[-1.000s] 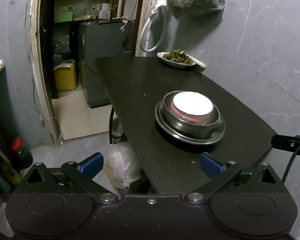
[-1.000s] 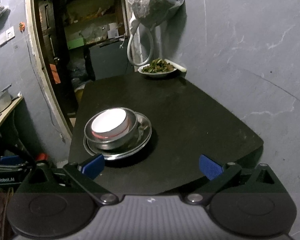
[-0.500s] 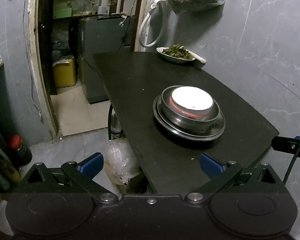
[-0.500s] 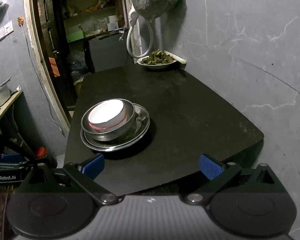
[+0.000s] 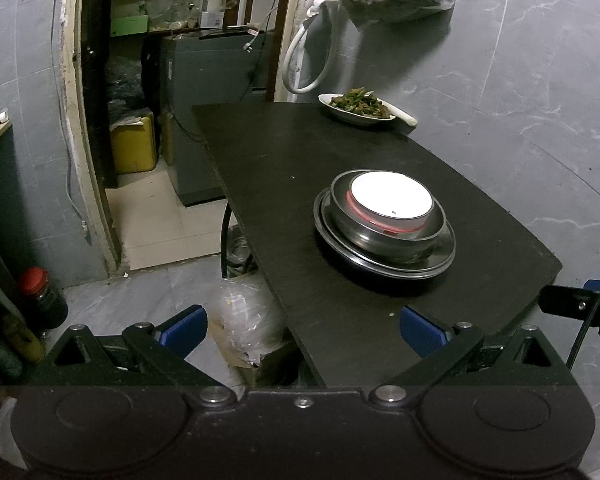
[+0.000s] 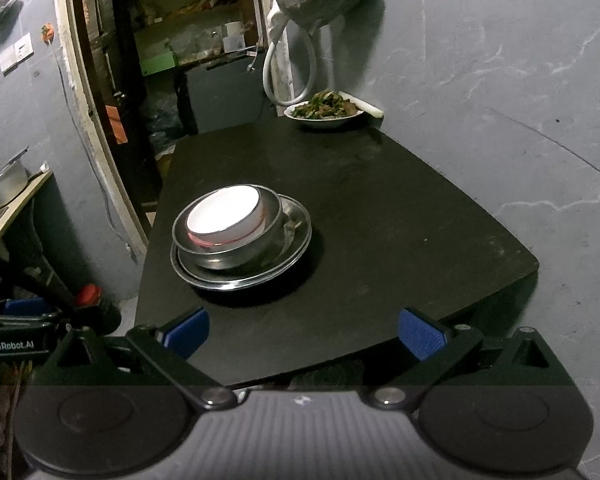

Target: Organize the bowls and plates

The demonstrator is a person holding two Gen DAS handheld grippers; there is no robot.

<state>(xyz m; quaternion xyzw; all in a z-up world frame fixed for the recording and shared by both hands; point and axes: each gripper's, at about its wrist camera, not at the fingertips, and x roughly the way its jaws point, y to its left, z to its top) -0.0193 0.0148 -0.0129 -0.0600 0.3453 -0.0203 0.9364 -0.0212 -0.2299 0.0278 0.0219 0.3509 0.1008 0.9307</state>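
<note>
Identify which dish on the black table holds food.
The white plate at the table's far edge by the wall, heaped with greens; the stacked white bowl looks empty.

Both hand-held grippers are just hanging in the air, wide open with nothing between the fingers. The left hand-held gripper [image 5: 300, 326] has its blue pads [image 5: 184, 328] spread far apart and points forward, level. The right hand-held gripper [image 6: 304, 330] is the same deal: blue pads [image 6: 420, 338] splayed wide, aimed forward and slightly down. Each one peeks into the edge of the other's view, so they sit side by side, apart.
</note>
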